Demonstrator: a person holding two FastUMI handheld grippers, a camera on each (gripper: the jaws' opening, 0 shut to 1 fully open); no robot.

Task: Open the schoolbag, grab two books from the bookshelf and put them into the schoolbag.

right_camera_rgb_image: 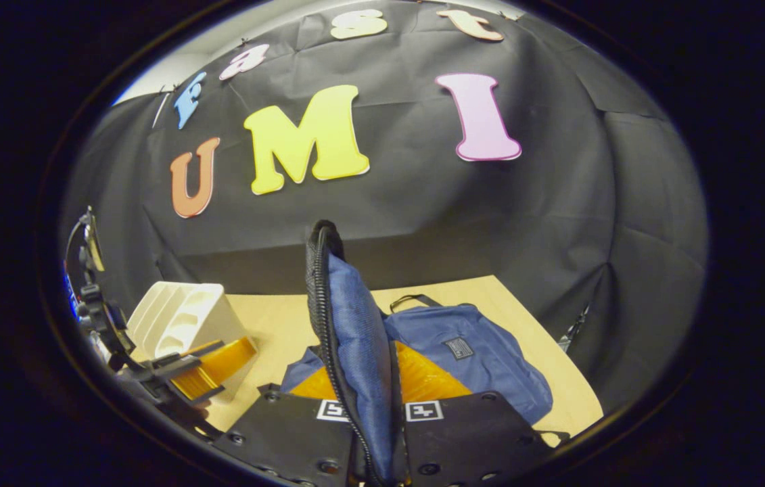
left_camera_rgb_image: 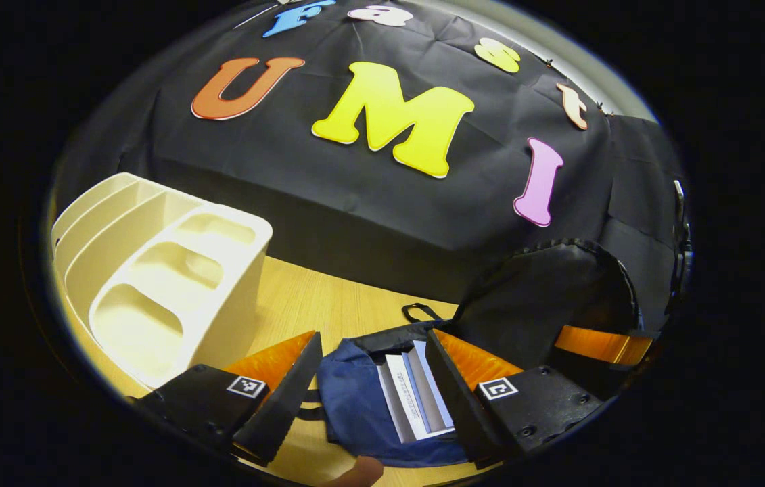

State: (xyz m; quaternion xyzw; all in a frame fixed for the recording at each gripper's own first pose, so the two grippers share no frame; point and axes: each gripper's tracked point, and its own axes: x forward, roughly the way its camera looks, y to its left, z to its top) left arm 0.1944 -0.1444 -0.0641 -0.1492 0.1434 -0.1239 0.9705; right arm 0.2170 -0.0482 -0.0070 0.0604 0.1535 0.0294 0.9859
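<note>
The blue schoolbag point(left_camera_rgb_image: 355, 412) lies open on the wooden table point(left_camera_rgb_image: 328, 304), right under my left gripper point(left_camera_rgb_image: 374, 338), which is open with its jaws spread to either side of the bag's mouth. Books point(left_camera_rgb_image: 416, 399) with white and blue covers sit inside that mouth. My right gripper point(right_camera_rgb_image: 365, 379) is shut on the bag's flap point(right_camera_rgb_image: 352, 318), a blue panel with a black zipper edge, and holds it upright. In the left gripper view the flap point(left_camera_rgb_image: 544, 297) shows its dark inner side, with the right gripper point(left_camera_rgb_image: 592, 345) pinching its edge. The cream bookshelf point(left_camera_rgb_image: 166, 277) stands at the left, its slots bare.
The black cloth wall point(left_camera_rgb_image: 368, 203) closes off the back of the table. In the right gripper view the left gripper point(right_camera_rgb_image: 199, 375) hovers in front of the bookshelf point(right_camera_rgb_image: 179, 318), and the bag's body point(right_camera_rgb_image: 470, 358) spreads to the right. A fingertip point(left_camera_rgb_image: 362, 470) shows at the bottom edge.
</note>
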